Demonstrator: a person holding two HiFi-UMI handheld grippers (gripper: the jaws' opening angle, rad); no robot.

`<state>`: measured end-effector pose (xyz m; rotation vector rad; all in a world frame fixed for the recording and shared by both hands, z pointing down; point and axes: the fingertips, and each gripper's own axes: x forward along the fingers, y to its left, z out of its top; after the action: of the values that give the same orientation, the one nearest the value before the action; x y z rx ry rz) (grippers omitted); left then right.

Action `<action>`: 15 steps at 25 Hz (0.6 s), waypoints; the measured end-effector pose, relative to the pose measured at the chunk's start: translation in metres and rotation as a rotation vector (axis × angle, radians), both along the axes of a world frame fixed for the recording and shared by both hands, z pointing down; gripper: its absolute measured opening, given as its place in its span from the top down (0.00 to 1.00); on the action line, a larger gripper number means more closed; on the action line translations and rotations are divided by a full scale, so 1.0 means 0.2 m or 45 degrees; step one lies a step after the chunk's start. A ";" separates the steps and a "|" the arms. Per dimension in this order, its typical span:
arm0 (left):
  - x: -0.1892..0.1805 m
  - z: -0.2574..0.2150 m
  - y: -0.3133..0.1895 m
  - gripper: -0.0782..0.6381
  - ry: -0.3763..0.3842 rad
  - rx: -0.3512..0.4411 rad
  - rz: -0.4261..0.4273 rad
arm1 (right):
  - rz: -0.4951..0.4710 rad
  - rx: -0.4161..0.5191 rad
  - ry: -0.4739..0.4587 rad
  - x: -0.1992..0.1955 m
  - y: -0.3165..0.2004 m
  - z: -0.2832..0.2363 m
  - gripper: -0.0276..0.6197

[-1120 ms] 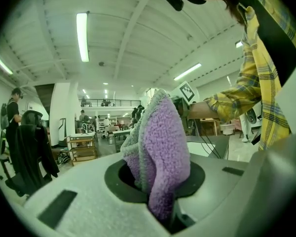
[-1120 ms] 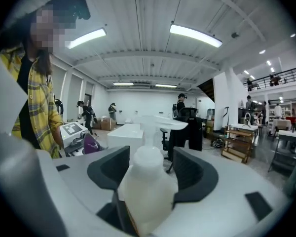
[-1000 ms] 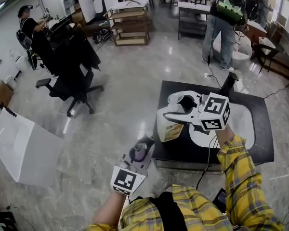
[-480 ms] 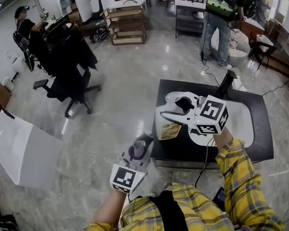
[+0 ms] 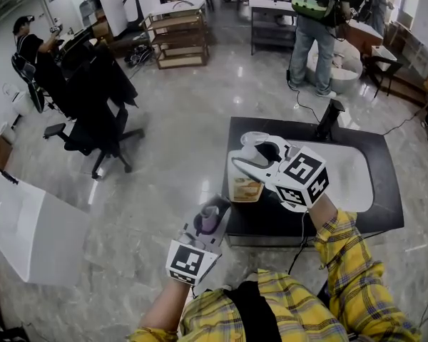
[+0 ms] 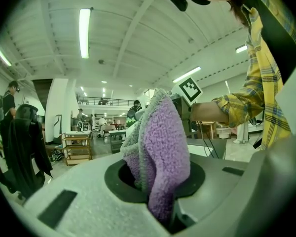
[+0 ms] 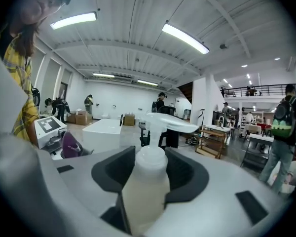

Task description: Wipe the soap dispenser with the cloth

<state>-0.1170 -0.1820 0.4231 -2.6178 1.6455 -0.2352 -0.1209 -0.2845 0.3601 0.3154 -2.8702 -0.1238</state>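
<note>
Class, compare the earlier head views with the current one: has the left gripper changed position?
No. The left gripper stays just off the near left corner of the black table, shut on the purple cloth.

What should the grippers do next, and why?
Probably bring the left gripper with its purple cloth over to the soap dispenser. The right gripper's jaws have just closed on it, and the cloth is not touching it yet.

Black chair (image 5: 94, 102), wooden shelves (image 5: 177, 40), dark table (image 5: 389, 185)
</note>
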 end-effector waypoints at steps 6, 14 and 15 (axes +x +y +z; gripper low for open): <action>0.01 0.00 0.01 0.81 0.004 0.000 0.009 | 0.083 0.014 -0.007 0.01 -0.03 -0.01 0.68; 0.01 -0.01 0.04 0.81 0.012 0.007 0.025 | 0.176 0.037 -0.020 0.03 -0.03 -0.01 0.68; 0.02 -0.02 0.04 0.81 0.013 0.009 0.026 | 0.182 0.039 -0.021 0.03 -0.03 -0.01 0.68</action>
<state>-0.1138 -0.1730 0.4199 -2.6337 1.6184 -0.2157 -0.1158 -0.2914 0.3590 0.5280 -2.8525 -0.1389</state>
